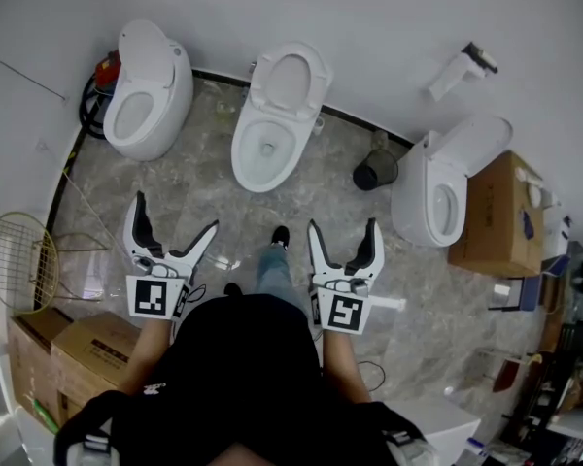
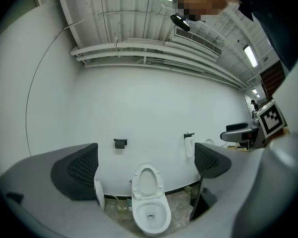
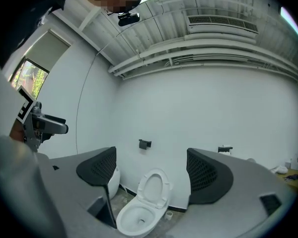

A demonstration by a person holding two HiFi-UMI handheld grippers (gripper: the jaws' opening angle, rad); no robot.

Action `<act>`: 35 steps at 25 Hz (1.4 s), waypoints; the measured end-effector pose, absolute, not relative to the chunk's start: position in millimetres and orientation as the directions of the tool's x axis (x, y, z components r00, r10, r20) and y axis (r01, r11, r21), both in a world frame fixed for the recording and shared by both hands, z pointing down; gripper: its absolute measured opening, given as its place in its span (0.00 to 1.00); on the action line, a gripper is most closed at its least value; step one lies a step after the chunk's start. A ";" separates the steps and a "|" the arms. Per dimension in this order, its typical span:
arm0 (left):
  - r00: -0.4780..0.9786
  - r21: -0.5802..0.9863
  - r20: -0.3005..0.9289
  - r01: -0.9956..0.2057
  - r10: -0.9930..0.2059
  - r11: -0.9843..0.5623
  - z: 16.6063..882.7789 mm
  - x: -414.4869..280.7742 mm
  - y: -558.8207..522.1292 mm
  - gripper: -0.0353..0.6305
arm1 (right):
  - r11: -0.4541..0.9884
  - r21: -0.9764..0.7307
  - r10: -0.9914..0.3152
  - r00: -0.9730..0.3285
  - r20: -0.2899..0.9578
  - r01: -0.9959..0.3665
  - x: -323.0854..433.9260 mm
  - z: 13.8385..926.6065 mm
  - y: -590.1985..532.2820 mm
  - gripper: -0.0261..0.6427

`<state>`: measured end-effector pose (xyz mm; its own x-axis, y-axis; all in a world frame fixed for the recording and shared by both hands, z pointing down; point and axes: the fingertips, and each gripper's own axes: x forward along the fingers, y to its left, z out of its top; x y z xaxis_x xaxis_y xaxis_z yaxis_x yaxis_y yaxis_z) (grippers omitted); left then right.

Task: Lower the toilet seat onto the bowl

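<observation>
1. Toilet seat [image 1: 290,81] stands raised against the white wall, over the open bowl [image 1: 262,155]; a second toilet [image 1: 146,95] and a third toilet [image 1: 445,197] flank it; you stand well back on the marbled floor [image 1: 223,223], facing the middle one.
2. Your left gripper [image 1: 175,217] and right gripper [image 1: 342,227] are held out ahead of you; both have fingers spread wide with nothing between them; each gripper view frames the seat and bowl in the gap, far off from the pads.
3. Step in hand, as it reads from here: the approach; the seat is untouched and the lowering is not yet begun.
4. Next move calls for you to step in and bring one gripper to the seat's top edge near the wall; catch that edge, tip it forward, then ease it down so that it does not drop onto the bowl.
</observation>
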<state>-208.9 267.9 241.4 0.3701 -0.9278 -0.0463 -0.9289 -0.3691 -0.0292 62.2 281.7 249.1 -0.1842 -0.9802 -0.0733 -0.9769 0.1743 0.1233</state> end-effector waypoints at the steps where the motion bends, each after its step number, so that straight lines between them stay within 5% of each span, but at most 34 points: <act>1: 0.369 -0.022 -0.045 -0.929 -0.928 -0.369 241.1 -205.0 259.0 0.93 | 0.175 0.115 -0.980 -0.184 -0.070 -0.978 65.4 248.6 271.2 0.68; 15: 0.359 -0.023 -0.052 -0.934 -0.932 -0.358 219.6 -124.8 107.9 0.93 | 0.213 0.074 -0.971 -0.220 -0.097 -0.974 132.7 229.8 120.8 0.68; 35: 0.426 0.043 0.120 -0.905 -0.897 -0.424 250.6 -69.6 -31.3 0.93 | 0.246 -0.008 -0.969 -0.246 -0.026 -0.969 174.0 258.6 -7.1 0.68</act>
<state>-69.6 -31.3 250.6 0.4258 -0.8968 0.1197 -0.9047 -0.4239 0.0427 174.0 -7.1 258.6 -0.2460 -0.9689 -0.0265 -0.9692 0.2462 -0.0077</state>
